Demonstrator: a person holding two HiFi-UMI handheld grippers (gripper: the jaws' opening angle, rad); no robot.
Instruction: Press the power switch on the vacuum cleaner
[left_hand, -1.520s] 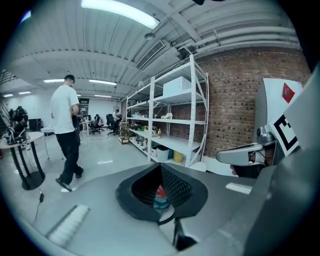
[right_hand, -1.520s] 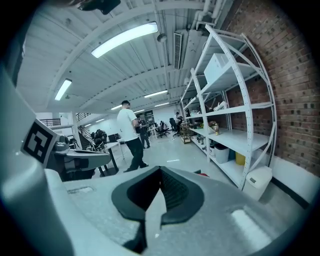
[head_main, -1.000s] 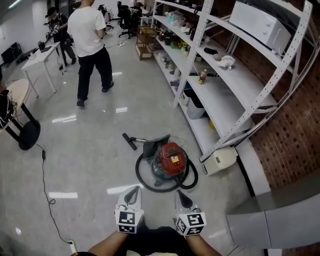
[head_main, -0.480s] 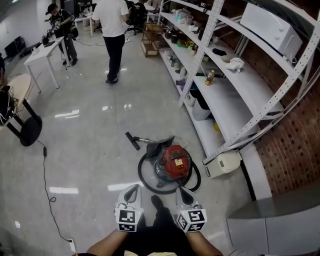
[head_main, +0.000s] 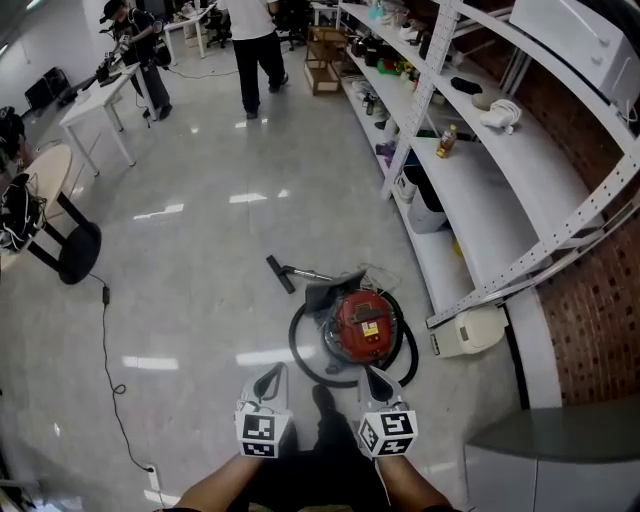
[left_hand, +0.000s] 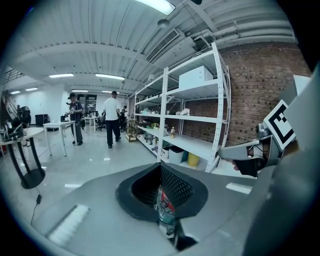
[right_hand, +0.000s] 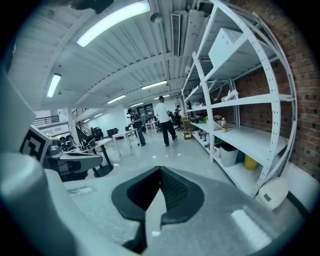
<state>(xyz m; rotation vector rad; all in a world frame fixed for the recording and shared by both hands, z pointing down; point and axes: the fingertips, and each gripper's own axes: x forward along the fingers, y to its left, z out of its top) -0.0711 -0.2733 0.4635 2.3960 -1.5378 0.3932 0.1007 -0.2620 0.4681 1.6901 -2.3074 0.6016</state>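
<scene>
A red vacuum cleaner (head_main: 362, 322) lies on the floor, ringed by its black hose (head_main: 300, 352), with the nozzle (head_main: 280, 273) pointing far left. In the head view my left gripper (head_main: 268, 384) and right gripper (head_main: 377, 384) hang side by side just short of it, both shut and holding nothing. In the left gripper view a sliver of the vacuum cleaner (left_hand: 164, 207) shows through the slit of my left gripper (left_hand: 160, 167), and the right gripper (left_hand: 242, 151) is at the right. The right gripper view shows bare floor past my right gripper (right_hand: 160, 171). The power switch cannot be made out.
A tall white shelving rack (head_main: 520, 160) with bottles and boxes runs along the right. A white appliance (head_main: 470, 330) sits at its foot. A black cable (head_main: 108, 372) trails at the left near a stool (head_main: 72, 250). A person (head_main: 255, 40) walks far off.
I have come closer to the vacuum cleaner, and both grippers now sit nearer its hose. The person in the white shirt has walked farther away. A dark shoe now shows between the grippers.
</scene>
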